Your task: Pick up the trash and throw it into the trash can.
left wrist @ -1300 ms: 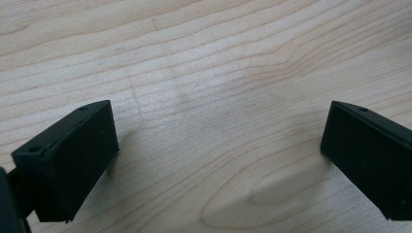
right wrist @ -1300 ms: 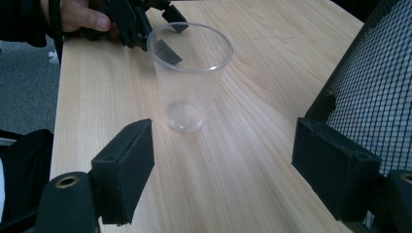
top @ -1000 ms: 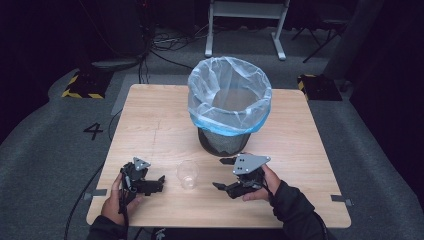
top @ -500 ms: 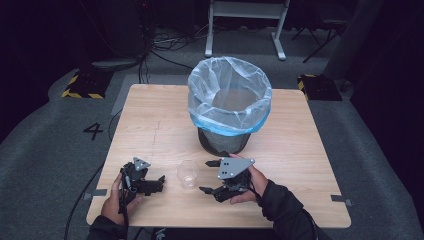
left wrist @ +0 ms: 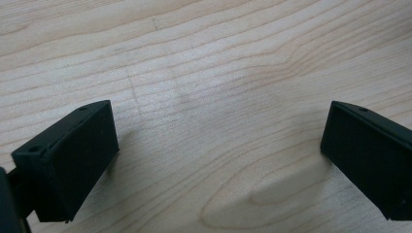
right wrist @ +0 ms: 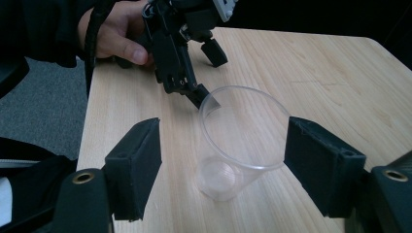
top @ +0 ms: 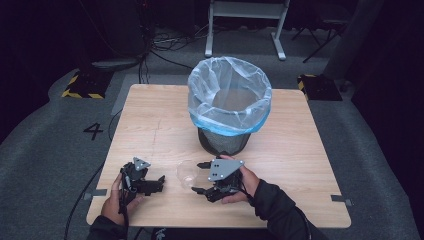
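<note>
A person's right gripper (top: 200, 177) brackets a clear plastic cup (right wrist: 240, 141) standing upright on the bench (top: 300, 150), just in front of the lined bin (top: 230, 95). Its jaws, which have just been closing, sit wide either side, not yet pressing. Next they must pinch gently. The left gripper (top: 159, 182) rests nearby, jaws wide, empty.

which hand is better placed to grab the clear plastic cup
Right. The right gripper already has the clear plastic cup standing between its jaws, which have just been closing but do not yet press on it. The left gripper sits beside the cup, jaws open over bare table.
</note>
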`<action>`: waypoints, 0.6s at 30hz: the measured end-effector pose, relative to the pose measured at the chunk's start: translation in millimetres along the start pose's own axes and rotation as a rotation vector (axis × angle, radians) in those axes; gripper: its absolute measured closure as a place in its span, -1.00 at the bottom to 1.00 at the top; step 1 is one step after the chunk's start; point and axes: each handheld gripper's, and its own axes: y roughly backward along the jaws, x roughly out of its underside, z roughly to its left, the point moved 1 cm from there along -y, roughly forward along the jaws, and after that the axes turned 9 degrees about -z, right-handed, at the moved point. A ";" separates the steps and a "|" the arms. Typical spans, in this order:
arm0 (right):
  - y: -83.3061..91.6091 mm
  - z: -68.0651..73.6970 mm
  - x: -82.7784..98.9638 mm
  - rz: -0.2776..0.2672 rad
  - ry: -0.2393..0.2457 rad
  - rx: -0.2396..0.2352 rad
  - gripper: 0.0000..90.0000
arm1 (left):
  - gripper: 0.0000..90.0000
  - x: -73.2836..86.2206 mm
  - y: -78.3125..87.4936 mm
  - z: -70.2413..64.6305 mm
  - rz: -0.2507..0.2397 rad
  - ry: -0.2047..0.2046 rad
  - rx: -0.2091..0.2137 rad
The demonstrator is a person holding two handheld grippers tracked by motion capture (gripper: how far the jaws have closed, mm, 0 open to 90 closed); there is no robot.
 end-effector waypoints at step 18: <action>-33.2 1.1 6.0 0.076 0.017 -0.009 0.00 | -0.99 0.0 0.0 0.0 0.000 0.000 0.000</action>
